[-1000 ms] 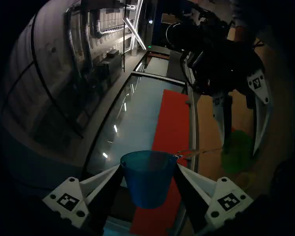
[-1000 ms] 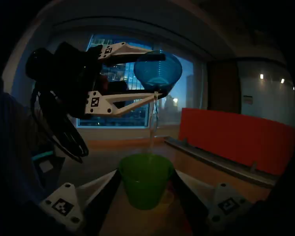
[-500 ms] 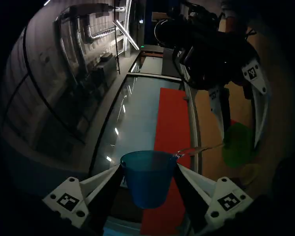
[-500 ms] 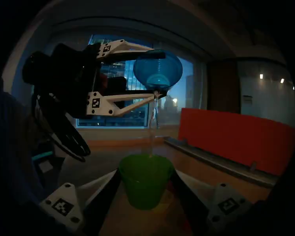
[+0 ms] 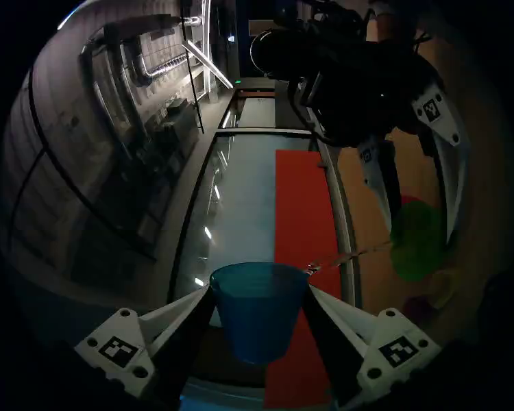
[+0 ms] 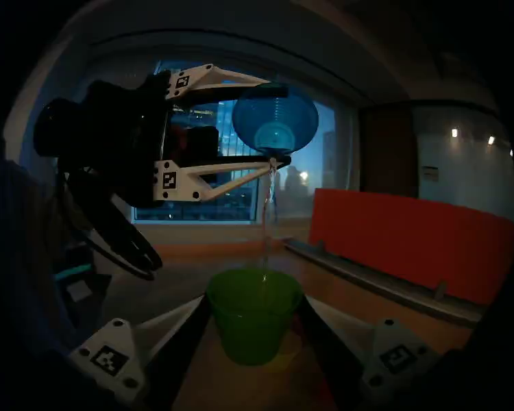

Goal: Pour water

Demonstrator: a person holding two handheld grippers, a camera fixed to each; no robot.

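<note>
The left hand-held gripper (image 5: 258, 293) is clamped on a blue cup (image 5: 258, 325), both fingers pressed to its sides. The cup is held tipped, above a green cup (image 6: 254, 332). That one is gripped upright by the right hand-held gripper (image 6: 255, 301), low over the bench (image 6: 257, 387). A thin stream of water (image 6: 266, 219) is seen falling from the blue rim into the green cup.

No text, label or number is legible.
</note>
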